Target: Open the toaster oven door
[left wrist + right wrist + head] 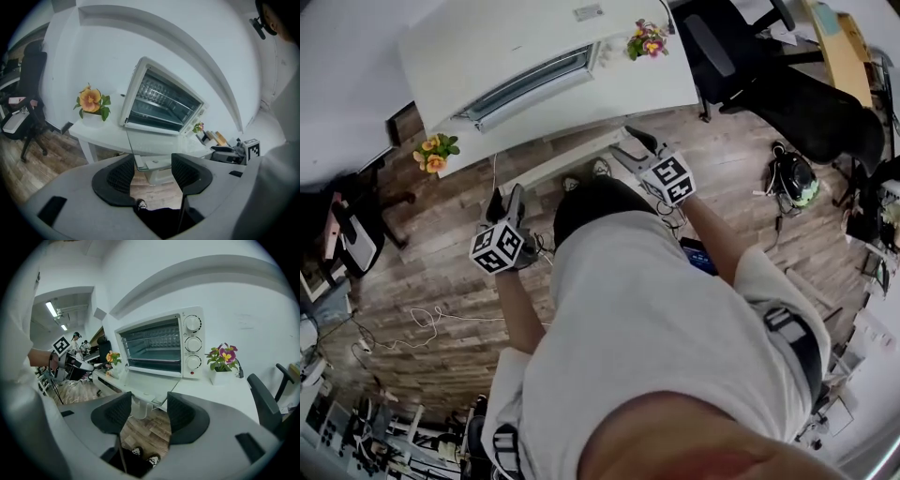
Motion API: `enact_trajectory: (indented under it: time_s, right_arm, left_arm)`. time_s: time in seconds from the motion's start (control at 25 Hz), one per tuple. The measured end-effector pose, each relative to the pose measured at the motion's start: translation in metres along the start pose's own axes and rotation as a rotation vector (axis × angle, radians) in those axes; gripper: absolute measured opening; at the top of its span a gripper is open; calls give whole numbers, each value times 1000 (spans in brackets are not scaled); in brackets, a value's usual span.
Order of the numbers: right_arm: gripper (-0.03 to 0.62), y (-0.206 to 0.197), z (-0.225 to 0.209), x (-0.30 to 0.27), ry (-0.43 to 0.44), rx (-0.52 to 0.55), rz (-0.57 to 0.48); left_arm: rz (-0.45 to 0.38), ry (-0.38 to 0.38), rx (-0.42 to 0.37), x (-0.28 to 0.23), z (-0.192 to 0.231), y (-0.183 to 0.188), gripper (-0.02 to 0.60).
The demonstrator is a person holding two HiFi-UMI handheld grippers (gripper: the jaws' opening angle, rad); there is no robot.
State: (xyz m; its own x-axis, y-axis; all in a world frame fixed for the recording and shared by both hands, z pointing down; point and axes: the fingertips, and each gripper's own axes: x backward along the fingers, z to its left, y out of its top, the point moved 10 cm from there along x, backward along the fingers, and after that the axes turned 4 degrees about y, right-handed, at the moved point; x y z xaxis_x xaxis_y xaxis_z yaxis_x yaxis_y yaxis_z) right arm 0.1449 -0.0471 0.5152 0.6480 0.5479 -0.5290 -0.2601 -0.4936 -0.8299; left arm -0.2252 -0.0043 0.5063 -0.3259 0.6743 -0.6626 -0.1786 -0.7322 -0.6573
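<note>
A white toaster oven (520, 52) stands on a white table (675, 89). Its glass door (150, 143) hangs folded down flat over the table's front edge, with the handle (155, 163) at the near end and the cavity (152, 345) open to view. Three knobs (193, 343) sit on the oven's right side. My left gripper (508, 199) is open and empty, held back from the table below the door. In the left gripper view its jaws (153, 171) frame the door handle from a distance. My right gripper (633, 145) is also open and empty, just short of the table edge (144, 411).
An orange flower pot (436, 153) stands at the table's left end and a pink one (648, 39) to the oven's right. Black office chairs (769, 84) stand at the right. A white cable (422, 323) lies on the wooden floor. A table leg (133, 408) stands under the door.
</note>
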Motion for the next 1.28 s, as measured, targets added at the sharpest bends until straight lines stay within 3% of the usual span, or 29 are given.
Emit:
enact_trajectory:
  time_s: [0.52,1.28]
  right_arm:
    - [238,-3,1,-4,-38,21,-35]
    - [238,-62,0,-6,-45,103,-124]
  left_arm:
    - [-30,-36,-24,-5,6,0,249]
    - [-112,42,-81,-23,-3,-53,249]
